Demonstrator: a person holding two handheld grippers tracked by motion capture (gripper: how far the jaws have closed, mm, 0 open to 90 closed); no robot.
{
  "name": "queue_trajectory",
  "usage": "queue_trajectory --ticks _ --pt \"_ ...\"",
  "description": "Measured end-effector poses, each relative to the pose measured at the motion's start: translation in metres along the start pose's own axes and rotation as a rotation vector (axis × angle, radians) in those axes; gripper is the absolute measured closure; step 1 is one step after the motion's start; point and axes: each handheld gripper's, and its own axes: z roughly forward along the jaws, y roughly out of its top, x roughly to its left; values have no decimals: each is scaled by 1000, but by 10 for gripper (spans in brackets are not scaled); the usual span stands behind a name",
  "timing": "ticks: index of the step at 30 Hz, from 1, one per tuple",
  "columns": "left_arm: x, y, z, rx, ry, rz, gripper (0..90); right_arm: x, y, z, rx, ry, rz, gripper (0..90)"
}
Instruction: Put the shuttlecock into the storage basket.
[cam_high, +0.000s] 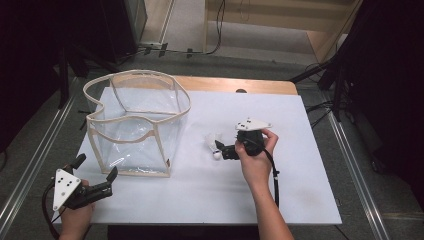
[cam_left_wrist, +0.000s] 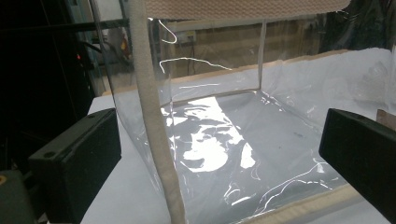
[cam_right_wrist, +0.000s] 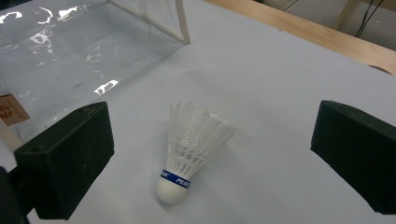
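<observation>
Table (cam_high: 300, 165) w/ white top took up most of the high view. On its left half stood the clear bag (cam_high: 137, 125), a see-through plastic tote w/ beige fabric trim, upright, mouth open but sagging on one side. The left gripper (cam_high: 97, 169) sat near the front left corner of the table, just short of the bag's near corner; jaws spread wide, nothing between them. In the left gripper view the bag's beige corner seam (cam_left_wrist: 152, 121) ran up between the jaws, apart from both.

Right gripper (cam_high: 224, 150) was mid-table, right of the bag, pointed at the shuttlecock (cam_right_wrist: 189, 149). Jaws wide open, one each side of it, not touching. Shuttlecock lay on the table w/ cork end toward the gripper, feathers tilted up and away; prob resting on the feather edge, though the contact point was hard to make out.

Risks, as I'd judge: a pinch across the feather skirt could crush or bend it, since it looked thin and springy; closing on the round cork could squirt it out sideways. If the bag wasn't held, its floppy rim might fold in and block the drop.
</observation>
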Motion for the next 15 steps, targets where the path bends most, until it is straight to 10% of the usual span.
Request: queue_trajectory --ticks 15 --pt "0 0 0 0 -1 -2 0 8 2 15 37 15 1 49"
